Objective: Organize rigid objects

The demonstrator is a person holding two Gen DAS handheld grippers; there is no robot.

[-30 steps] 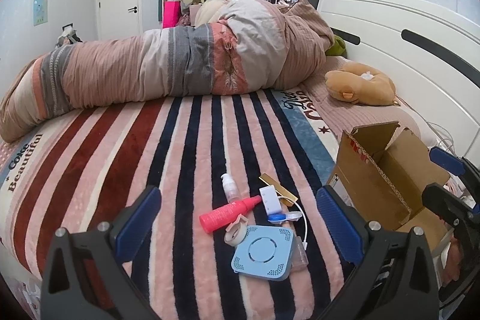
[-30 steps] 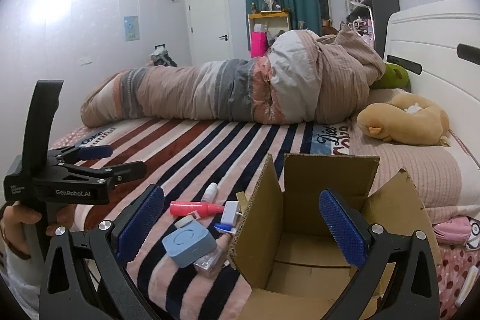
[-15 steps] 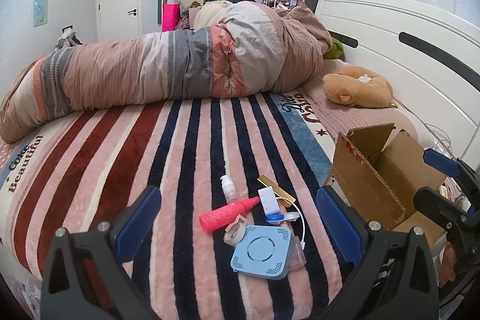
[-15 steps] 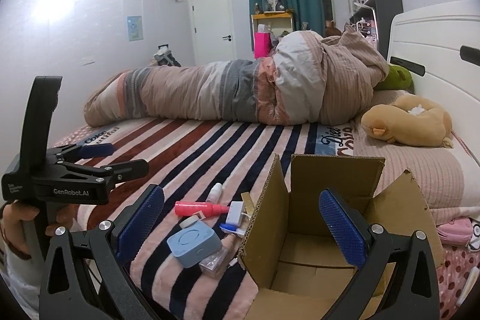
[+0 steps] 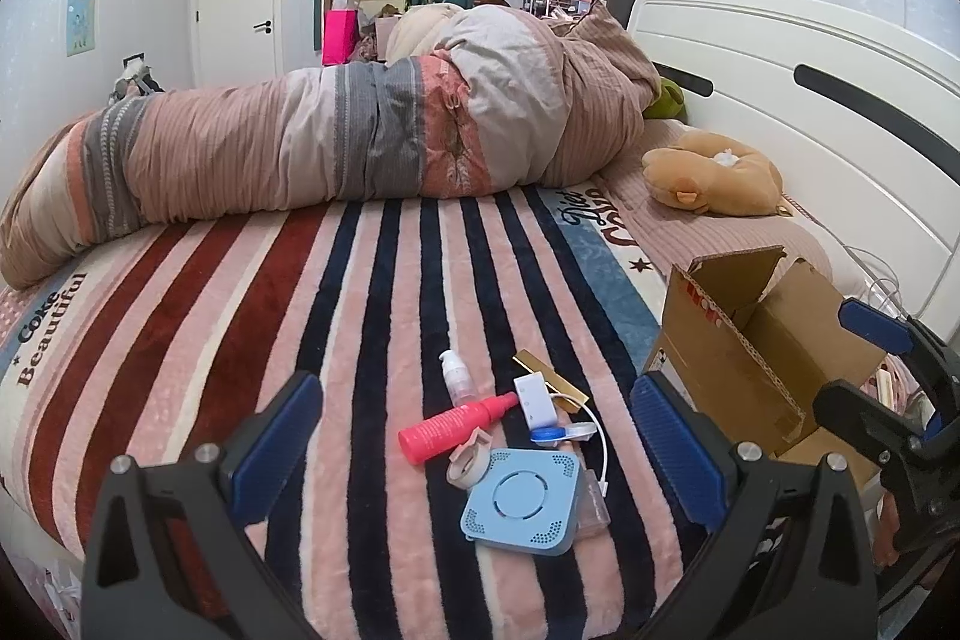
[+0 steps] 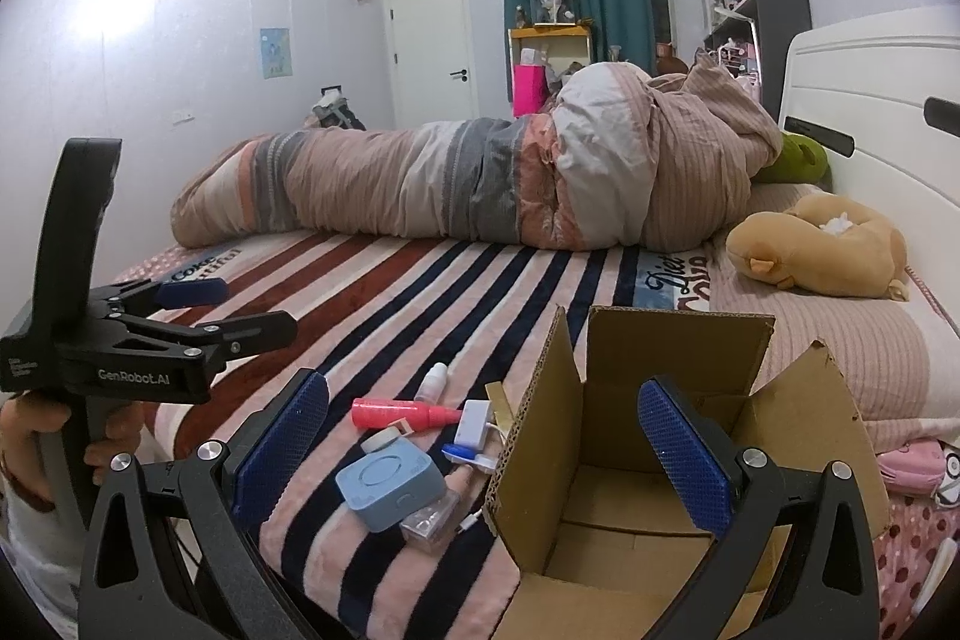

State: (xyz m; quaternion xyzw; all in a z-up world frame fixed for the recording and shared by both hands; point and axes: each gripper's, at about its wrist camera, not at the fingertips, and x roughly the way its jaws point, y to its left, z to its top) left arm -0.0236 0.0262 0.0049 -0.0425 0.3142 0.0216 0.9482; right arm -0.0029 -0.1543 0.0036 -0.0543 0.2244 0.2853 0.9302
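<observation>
A small pile lies on the striped blanket: a pink bottle (image 5: 451,425), a clear pump bottle (image 5: 454,378), a white adapter (image 5: 533,396), a tape roll (image 5: 469,456) and a flat blue square box (image 5: 521,501). The pile also shows in the right wrist view, with the blue box (image 6: 391,481) and the pink bottle (image 6: 401,413). An open cardboard box (image 6: 654,466) stands to the right of the pile. My left gripper (image 5: 477,442) is open and empty, above the pile. My right gripper (image 6: 483,451) is open and empty, over the box's left wall.
A rolled quilt (image 5: 336,148) lies across the far side of the bed. A tan plush toy (image 5: 714,178) lies by the white headboard (image 5: 810,100). The striped blanket (image 5: 240,316) stretches left of the pile. The bed's front edge is just below the grippers.
Both grippers have drifted slightly; the pile and box have shifted a little in view. Both stay open and nothing has been picked up.
</observation>
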